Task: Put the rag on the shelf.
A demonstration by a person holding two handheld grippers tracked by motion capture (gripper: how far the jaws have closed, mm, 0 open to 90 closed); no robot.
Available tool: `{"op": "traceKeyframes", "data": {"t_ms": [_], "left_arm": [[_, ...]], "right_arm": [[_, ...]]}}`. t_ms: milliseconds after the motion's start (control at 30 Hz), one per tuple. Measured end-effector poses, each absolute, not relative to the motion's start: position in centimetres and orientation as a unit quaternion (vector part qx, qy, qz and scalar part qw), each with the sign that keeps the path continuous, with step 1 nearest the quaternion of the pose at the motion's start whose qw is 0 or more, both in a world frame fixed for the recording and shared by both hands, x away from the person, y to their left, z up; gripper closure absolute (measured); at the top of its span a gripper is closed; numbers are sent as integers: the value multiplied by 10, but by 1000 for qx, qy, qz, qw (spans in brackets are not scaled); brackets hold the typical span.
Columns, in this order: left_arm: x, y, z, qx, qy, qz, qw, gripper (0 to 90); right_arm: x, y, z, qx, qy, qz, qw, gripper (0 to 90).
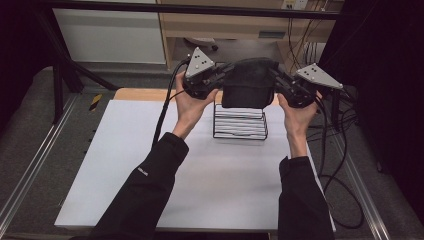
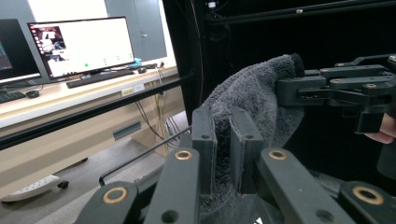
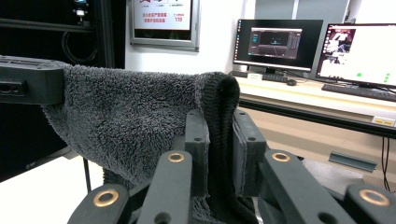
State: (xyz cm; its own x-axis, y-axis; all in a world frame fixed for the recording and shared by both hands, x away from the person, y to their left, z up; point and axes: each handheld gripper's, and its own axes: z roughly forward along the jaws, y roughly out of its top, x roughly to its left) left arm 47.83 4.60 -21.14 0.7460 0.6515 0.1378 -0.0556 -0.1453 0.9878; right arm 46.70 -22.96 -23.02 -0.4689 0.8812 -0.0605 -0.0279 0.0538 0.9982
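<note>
A dark grey fluffy towel [image 1: 248, 85] hangs stretched between my two grippers, above a black wire rack [image 1: 240, 122] on the white table top [image 1: 150, 165]. My left gripper [image 1: 220, 80] is shut on the towel's left upper corner [image 2: 243, 107], its jaws pinching the fabric. My right gripper [image 1: 276, 79] is shut on the other upper corner [image 3: 140, 126]. In the left gripper view the right gripper [image 2: 289, 91] shows at the far side, clamped on the towel's edge. The towel's lower part droops in front of the rack's top.
The wire rack stands at the table's back middle, just below the towel. Black cables [image 1: 340, 165] trail off the table's right side. A desk with monitors [image 2: 81, 44] and a keyboard lies beyond the table. Metal frame rails [image 1: 30, 170] run along both sides.
</note>
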Motion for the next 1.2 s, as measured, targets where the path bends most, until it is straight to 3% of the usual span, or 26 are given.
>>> {"op": "traceKeyframes", "data": {"t_ms": [633, 1200], "left_arm": [[467, 49, -227, 720, 232, 263, 599, 798], [459, 49, -235, 750, 242, 247, 564, 737]], "right_arm": [[454, -232, -238, 344, 637, 587, 361, 760], [439, -231, -237, 361, 674, 541, 350, 619]]}}
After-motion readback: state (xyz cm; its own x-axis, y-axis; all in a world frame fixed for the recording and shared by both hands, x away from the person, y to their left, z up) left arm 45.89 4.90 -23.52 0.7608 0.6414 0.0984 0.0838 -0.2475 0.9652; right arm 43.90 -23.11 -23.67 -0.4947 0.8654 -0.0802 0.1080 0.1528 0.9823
